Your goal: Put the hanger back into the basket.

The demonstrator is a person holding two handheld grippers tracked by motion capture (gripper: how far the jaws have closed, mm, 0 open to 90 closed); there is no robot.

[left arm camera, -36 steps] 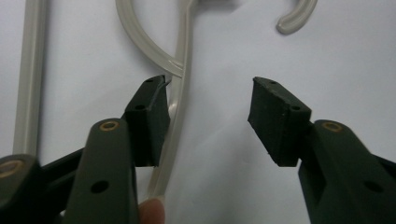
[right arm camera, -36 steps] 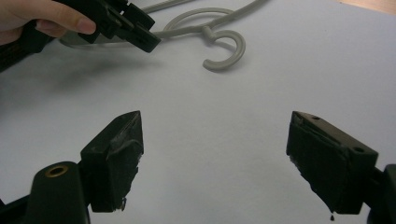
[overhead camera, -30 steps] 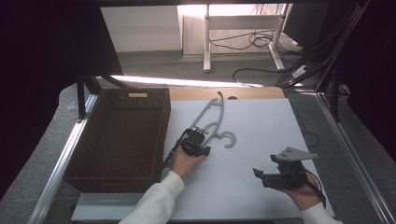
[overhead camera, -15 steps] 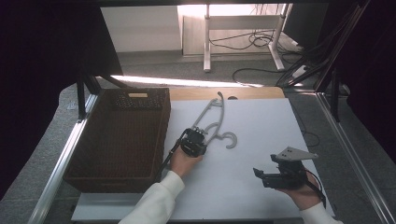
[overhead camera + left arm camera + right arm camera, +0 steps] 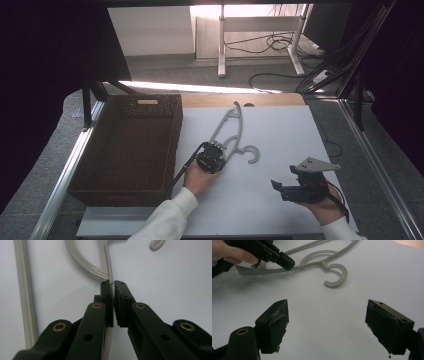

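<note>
On the white table (image 5: 280, 135), just right of the wicker basket (image 5: 127, 150) | grey plastic hanger (image 5: 235, 132) lies flat | left gripper (image 5: 111, 283) has just closed — pinching hanger's arm | right gripper (image 5: 325, 325) spread, idle, apart | grasp made — lift and placing left.

On the counter (image 5: 280, 130), the basket (image 5: 127, 145) sits at frame left. The hanger (image 5: 231, 131) lies just right of it, mid-frame. The left tongs (image 5: 216, 159) meet the hanger's lower end; the right tongs (image 5: 276, 186) sit lower right, well apart.
</note>
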